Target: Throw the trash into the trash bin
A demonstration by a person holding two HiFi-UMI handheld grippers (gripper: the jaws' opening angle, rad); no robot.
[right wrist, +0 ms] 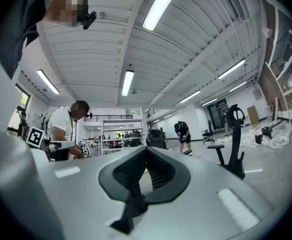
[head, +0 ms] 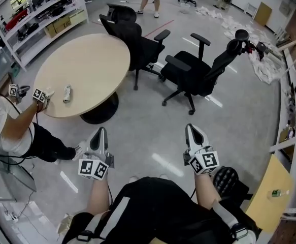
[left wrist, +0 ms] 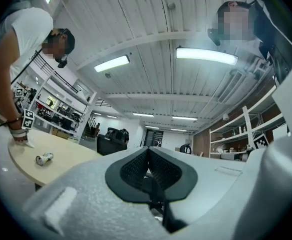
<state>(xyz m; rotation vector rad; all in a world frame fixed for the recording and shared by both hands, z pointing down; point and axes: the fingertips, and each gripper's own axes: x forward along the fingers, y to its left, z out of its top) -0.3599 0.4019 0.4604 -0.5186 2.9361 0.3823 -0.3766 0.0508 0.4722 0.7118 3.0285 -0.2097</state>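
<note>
So at this point both tools were empty and clamped shut. The left tool [head: 100,132] and the right tool [head: 192,129] hung low in front of me over bare floor, and each tool's own camera showed the pads pressed together with nothing between them.

The trash [head: 67,93], a small crumpled can-looking thing, was lying on its side on the round counter [head: 92,60], near the edge at my left and well away from both tools. Nothing had been picked up yet.

A few ways I figured it could go wrong:

- Another person [head: 3,123] was leaning over that same edge with their own tool [head: 40,96] just beside the trash. Reaching in could mean bumping them.
- The can looked round and light. Closing on it off-centre would probably send it rolling off the rim.
- Both tools had to be opened first, otherwise I'd just shove it along.
- Two office chairs [head: 196,72] stood near the counter, easy to clip.
- I couldn't pick out the bin for sure. A dark mesh thing [head: 226,180] sat by my right leg, might be it, can't tell.
</note>
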